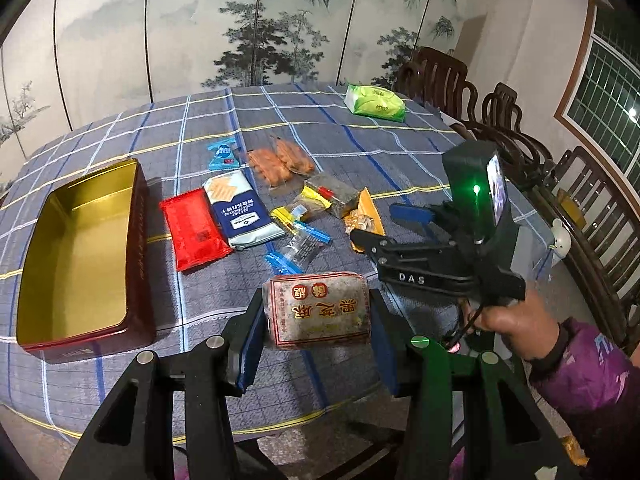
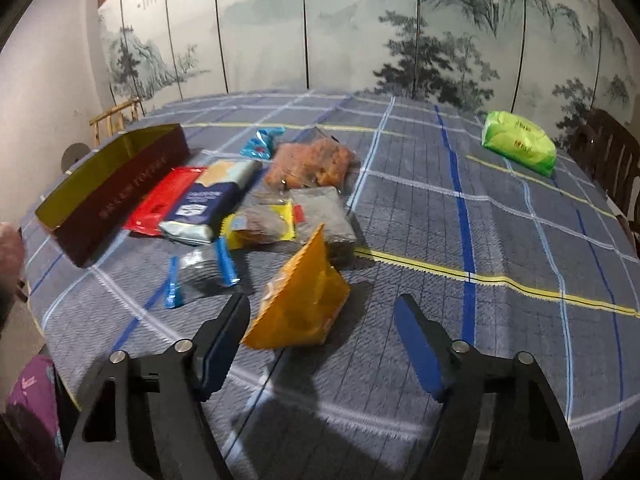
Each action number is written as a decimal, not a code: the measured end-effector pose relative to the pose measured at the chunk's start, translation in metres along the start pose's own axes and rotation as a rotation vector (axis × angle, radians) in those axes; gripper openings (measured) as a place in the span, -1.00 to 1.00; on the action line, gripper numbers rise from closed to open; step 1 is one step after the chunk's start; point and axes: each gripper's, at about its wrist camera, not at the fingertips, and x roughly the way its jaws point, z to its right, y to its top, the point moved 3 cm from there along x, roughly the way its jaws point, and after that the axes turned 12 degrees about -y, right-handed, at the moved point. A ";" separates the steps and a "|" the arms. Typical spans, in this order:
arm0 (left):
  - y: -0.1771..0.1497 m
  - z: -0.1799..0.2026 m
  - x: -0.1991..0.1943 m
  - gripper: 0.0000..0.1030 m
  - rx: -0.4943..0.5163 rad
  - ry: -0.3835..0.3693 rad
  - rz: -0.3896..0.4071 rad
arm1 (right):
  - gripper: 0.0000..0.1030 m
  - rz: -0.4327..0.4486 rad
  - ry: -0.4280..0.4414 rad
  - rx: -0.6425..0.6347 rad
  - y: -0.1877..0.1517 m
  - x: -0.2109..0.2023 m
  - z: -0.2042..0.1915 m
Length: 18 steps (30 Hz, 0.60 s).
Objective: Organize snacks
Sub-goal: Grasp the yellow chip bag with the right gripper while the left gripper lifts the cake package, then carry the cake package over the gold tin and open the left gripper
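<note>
My left gripper [image 1: 318, 312] is shut on a red-and-gold pastry packet [image 1: 319, 309], held above the table near its front edge. An open red tin with a gold inside [image 1: 76, 256] stands to its left; it also shows in the right wrist view [image 2: 116, 192]. My right gripper [image 2: 320, 332] is open, its fingers on either side of an orange snack bag [image 2: 300, 304] lying on the cloth; from the left wrist view the right gripper [image 1: 376, 224] sits by that bag [image 1: 366, 218]. A red packet [image 1: 194, 232], a blue cracker pack [image 1: 240, 212] and several small snacks lie mid-table.
A checked blue cloth [image 2: 500, 220] covers the round table. A green tissue pack [image 1: 374, 103] lies at the far right, also in the right wrist view [image 2: 520, 142]. Dark wooden chairs [image 1: 516, 132] stand along the right side. A painted folding screen stands behind the table.
</note>
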 end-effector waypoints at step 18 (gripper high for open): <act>0.011 -0.024 -0.023 -0.16 -0.032 0.039 0.057 | -0.32 -0.021 -0.003 0.190 0.007 0.014 0.031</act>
